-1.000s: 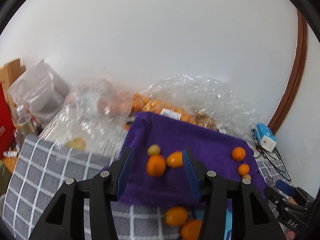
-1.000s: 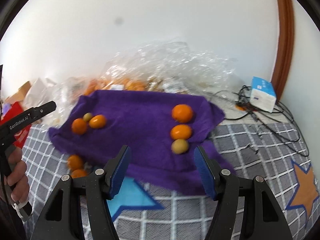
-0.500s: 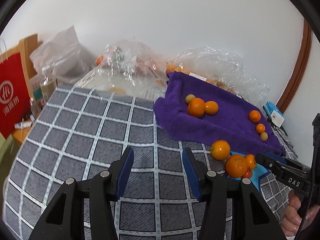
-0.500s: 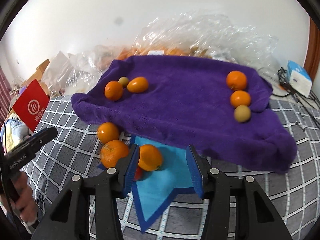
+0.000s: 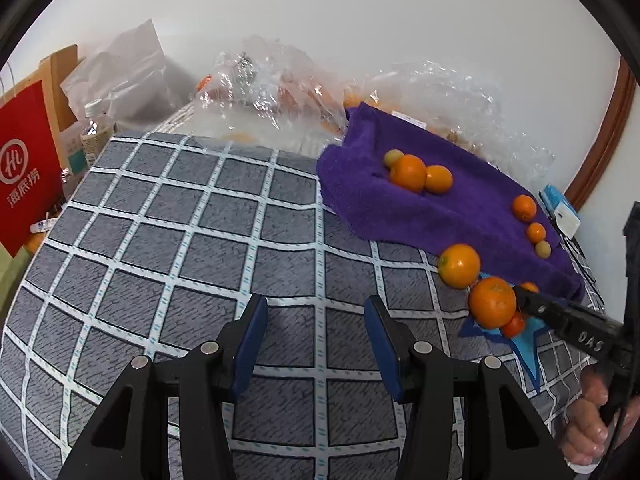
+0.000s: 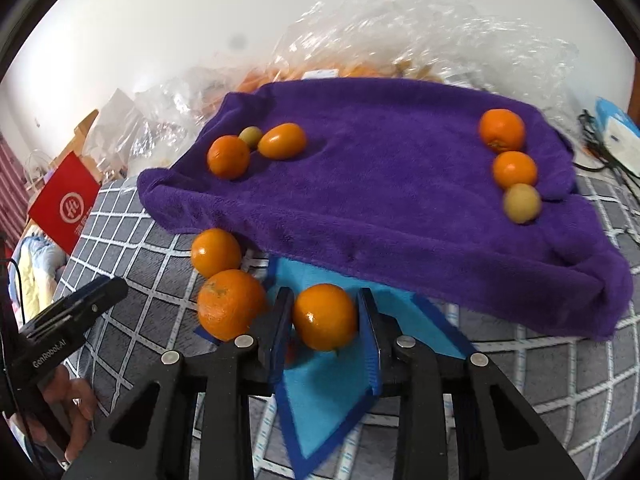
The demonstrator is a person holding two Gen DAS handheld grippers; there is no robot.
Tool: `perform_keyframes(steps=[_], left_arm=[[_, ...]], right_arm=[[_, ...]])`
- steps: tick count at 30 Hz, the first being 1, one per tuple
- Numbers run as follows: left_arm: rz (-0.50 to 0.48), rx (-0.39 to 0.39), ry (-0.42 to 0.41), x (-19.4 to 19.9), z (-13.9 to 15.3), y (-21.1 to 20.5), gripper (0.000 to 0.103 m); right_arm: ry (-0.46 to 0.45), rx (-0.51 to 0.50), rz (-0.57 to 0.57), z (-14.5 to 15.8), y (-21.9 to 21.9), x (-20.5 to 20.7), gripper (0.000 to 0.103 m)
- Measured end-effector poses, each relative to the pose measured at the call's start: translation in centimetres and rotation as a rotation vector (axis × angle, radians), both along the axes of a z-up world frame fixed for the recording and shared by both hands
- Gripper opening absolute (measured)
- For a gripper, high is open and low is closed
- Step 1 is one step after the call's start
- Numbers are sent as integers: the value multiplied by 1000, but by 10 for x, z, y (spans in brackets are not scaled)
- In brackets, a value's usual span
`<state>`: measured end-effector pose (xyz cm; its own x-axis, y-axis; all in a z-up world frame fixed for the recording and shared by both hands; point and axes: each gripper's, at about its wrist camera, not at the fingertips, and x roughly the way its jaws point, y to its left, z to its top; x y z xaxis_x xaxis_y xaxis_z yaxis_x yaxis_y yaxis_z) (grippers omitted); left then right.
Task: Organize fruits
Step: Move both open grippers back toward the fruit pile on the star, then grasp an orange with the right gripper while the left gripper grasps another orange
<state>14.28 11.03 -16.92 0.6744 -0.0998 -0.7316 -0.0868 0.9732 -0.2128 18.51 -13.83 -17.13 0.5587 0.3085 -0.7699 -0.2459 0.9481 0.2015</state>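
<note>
Oranges are lying in groups: three fruits at the left of the purple towel [image 6: 400, 200], two more oranges [image 6: 230, 304] on the grey checked cover [image 5: 180, 240] below its edge. The left tool [image 5: 316, 344] is hovering over bare cover, jaws apart and gripping nothing. The right tool [image 6: 325, 328] is closing around one orange [image 6: 325, 317] over the blue star patch [image 6: 328, 392], pads seeming to touch it. Three fruits are sitting at the towel's right.
</note>
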Motion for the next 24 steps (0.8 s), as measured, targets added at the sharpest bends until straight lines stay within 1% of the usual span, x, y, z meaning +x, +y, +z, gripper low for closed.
perform_keyframes(steps=[3, 6, 8, 10, 13, 17, 20, 24], left_arm=[[2, 3, 4, 0, 0, -1, 48], [2, -1, 8, 0, -1, -1, 48], [1, 3, 10, -1, -1, -1, 49], [-9, 12, 13, 0, -2, -3, 52], [-20, 31, 21, 2, -3, -7, 55], [-24, 46, 26, 2, -3, -10, 56], [-29, 44, 27, 3, -3, -10, 58], [-31, 43, 25, 3, -3, -10, 59]], right_arm=[[-50, 1, -34, 12, -22, -12, 32], [-100, -54, -84, 21, -48, -26, 32], [-116, -94, -100, 22, -62, -34, 32], [-109, -111, -117, 18, -74, -39, 32], [-86, -123, -136, 6, -87, -40, 32], [-49, -90, -146, -9, -94, -40, 32], [-66, -97, -139, -9, -96, -43, 32], [-64, -91, -128, -12, -96, -45, 32]])
